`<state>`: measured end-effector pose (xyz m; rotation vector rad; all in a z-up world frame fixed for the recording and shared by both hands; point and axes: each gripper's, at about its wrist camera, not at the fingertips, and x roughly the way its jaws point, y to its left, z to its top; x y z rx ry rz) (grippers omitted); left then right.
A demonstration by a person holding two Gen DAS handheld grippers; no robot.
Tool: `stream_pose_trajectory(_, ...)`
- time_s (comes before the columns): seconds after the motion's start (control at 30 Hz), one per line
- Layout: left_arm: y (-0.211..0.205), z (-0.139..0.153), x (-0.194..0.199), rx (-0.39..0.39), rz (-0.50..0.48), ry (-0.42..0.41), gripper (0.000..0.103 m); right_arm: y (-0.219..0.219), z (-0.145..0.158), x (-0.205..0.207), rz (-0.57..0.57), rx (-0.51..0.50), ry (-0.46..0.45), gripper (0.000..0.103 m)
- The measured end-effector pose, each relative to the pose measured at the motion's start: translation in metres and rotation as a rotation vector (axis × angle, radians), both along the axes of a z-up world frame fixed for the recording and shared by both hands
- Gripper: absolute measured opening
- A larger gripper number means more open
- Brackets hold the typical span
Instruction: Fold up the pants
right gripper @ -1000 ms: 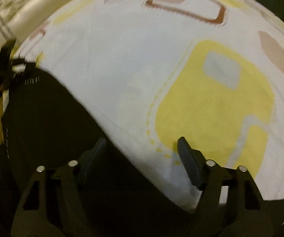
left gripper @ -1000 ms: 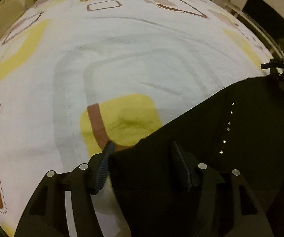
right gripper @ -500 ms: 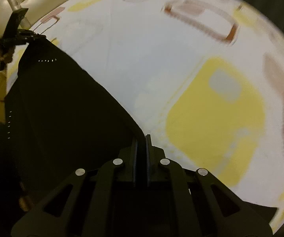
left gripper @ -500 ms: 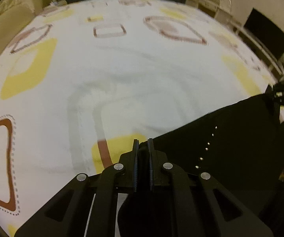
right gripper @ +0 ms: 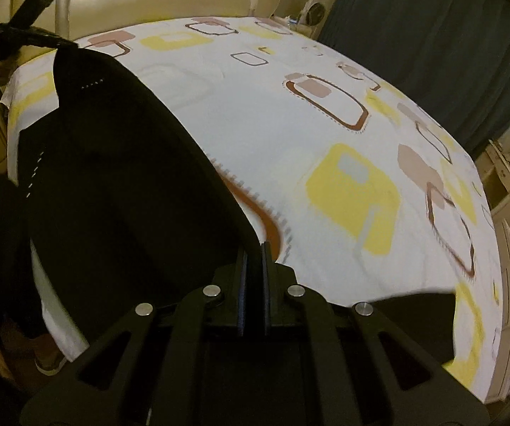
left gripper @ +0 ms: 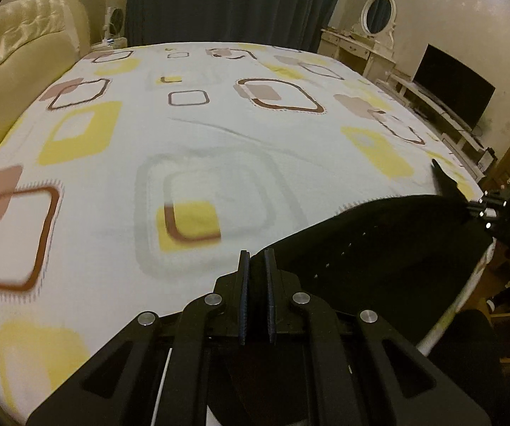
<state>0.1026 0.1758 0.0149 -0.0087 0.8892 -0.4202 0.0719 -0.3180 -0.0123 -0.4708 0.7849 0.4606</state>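
The left gripper (left gripper: 257, 269) is clamped tight on an edge of the black pants (left gripper: 389, 248), its 2 fingers pressed nearly together over the cloth. From it the fabric stretches rightward to the right gripper (right gripper: 253, 261), likewise closed on the pants (right gripper: 120, 184). The garment hangs taut between both, held up over the near edge of the patterned bedsheet (left gripper: 219, 124), with its lower part dropping out of sight.

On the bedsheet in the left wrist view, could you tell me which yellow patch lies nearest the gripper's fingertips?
The yellow square with a brown corner band, just ahead-left of the left gripper holding the black pants. The other yellow patches lie farther out.
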Motion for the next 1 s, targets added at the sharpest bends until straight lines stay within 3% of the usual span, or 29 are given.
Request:
stream_pose_trajectory(0.2, 0.013, -0.026, -0.063, -0.047, 0.035, 0.048, 0.008, 0.007, -0.026, -0.046, -0.038, 0.030, 0.018, 0.006)
stream_pose_trajectory(0.5, 0.023, -0.082, -0.095, -0.113, 0.118, 0.175, 0.011, 0.025, -0.068, -0.073, -0.073, -0.004, 0.104, 0.010)
stream_pose_trajectory(0.67, 0.044, -0.095, -0.108, -0.257, 0.191, 0.216, 0.018, 0.004, -0.054, -0.082, -0.159, 0.161, 0.183, 0.025)
stream_pose_trajectory(0.8, 0.061, -0.098, -0.122, -0.361, 0.275, 0.245, 0.018, -0.032, -0.038, -0.089, -0.268, 0.443, 0.269, 0.045)
stream_pose_trajectory(0.9, 0.055, -0.086, -0.124, -0.349, 0.290, 0.219, 0.018, -0.065, -0.025, -0.086, -0.364, 0.653, 0.293, 0.045)
stream_pose_trajectory(1.0, 0.042, -0.064, -0.122, -0.302, 0.282, 0.158, 0.018, -0.096, -0.006, -0.069, -0.490, 0.696, 0.256, 0.045)
